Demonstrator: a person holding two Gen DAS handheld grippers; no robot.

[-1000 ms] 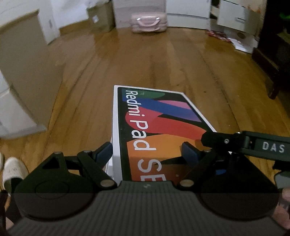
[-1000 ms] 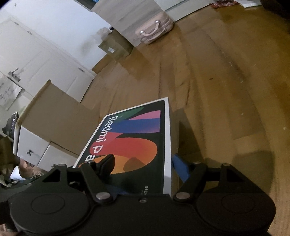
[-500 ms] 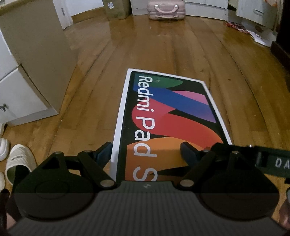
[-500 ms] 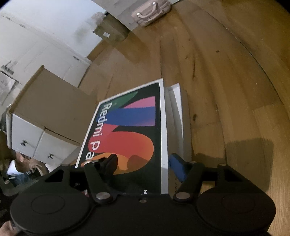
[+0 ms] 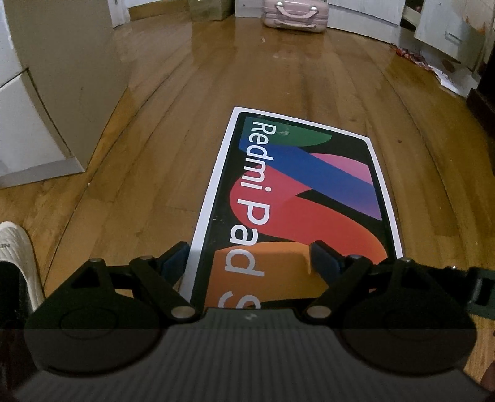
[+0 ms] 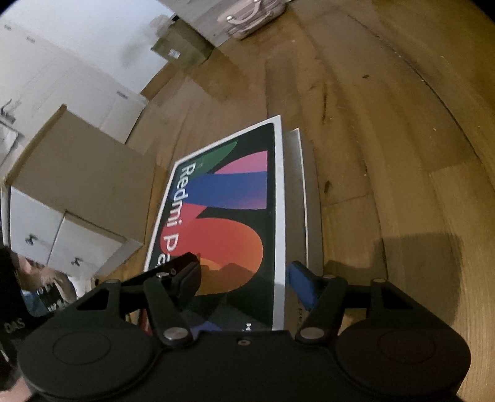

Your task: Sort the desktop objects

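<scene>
Wooden floor (image 5: 185, 123), tablet box (image 5: 294, 201) between jaws

Glossy wooden plank floor (image 5: 278, 71) runs to white walls, with a white drawer cabinet (image 6: 62, 235) at left, a pink suitcase (image 5: 294, 14) and a cardboard box (image 6: 182, 49) along the far wall.
</scene>
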